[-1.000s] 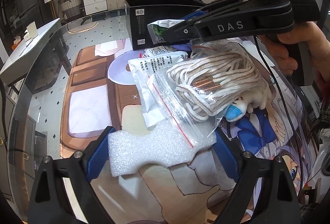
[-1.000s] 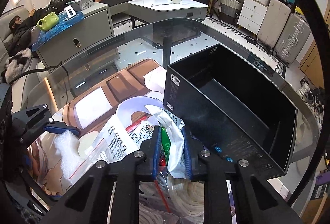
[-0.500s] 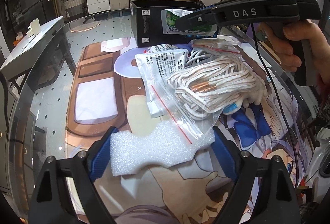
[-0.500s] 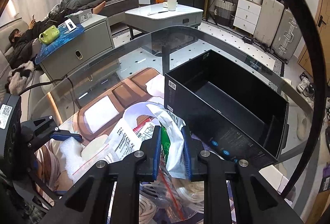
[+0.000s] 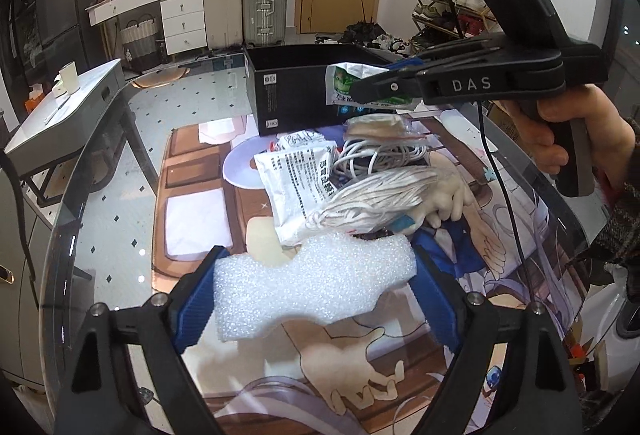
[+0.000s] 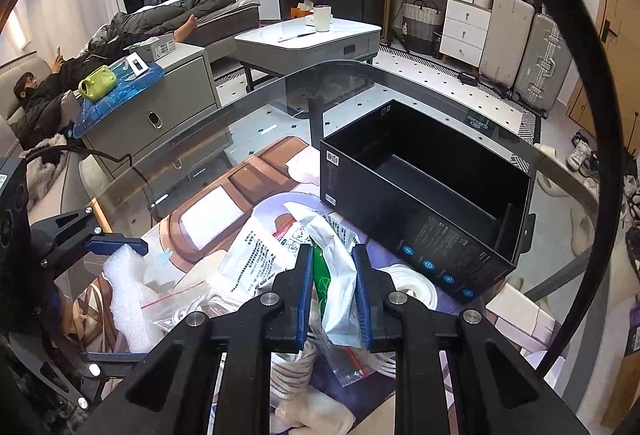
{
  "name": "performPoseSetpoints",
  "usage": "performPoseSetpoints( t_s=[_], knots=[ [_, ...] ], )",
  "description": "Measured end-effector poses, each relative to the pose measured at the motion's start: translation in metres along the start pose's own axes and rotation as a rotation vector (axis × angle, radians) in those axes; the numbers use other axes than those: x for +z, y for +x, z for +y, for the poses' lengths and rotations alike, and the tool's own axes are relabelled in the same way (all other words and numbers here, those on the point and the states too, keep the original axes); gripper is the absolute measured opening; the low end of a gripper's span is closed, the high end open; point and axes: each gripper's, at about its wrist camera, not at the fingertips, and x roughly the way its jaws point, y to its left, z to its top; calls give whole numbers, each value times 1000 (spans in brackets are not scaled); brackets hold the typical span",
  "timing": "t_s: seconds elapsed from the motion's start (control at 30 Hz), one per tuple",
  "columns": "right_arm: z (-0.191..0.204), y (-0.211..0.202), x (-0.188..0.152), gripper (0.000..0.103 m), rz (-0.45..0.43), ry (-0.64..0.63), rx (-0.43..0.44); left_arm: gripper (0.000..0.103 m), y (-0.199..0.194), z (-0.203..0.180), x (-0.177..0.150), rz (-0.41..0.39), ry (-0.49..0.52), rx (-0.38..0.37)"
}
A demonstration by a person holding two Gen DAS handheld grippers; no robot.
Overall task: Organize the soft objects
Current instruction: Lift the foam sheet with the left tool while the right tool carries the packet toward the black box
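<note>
My left gripper (image 5: 316, 291) is shut on a white foam piece (image 5: 308, 283) and holds it above the printed mat; it also shows in the right wrist view (image 6: 124, 295). My right gripper (image 6: 334, 275) is shut on a white and green packet (image 6: 334, 267), held in the air just short of the open black box (image 6: 424, 195). In the left wrist view the packet (image 5: 352, 89) hangs in front of the box (image 5: 292, 95). On the mat lies a pile: a white printed pouch (image 5: 296, 179), a bag of white cord (image 5: 372, 203) and a coil of cable (image 5: 380, 155).
The glass table edge (image 5: 100, 139) curves along the left. A grey side table (image 5: 64, 111) stands beyond it. A cable (image 5: 504, 203) hangs from the right gripper over the pile. Suitcases and drawers stand at the far wall.
My left gripper has lifted the foam piece off the mat and clear of the cord bag. My right gripper has risen with the packet, toward the black box.
</note>
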Motion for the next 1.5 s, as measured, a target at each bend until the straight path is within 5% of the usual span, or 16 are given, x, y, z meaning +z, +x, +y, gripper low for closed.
performPoseSetpoints(
  t_s=[1.1,1.5],
  knots=[
    [-25,-53,-45,19,-23,151,-34,87,8,2,70,-80,25,21],
    [-46,-65,-35,19,-43,193,-49,87,19,3,94,-78,40,11]
  ],
)
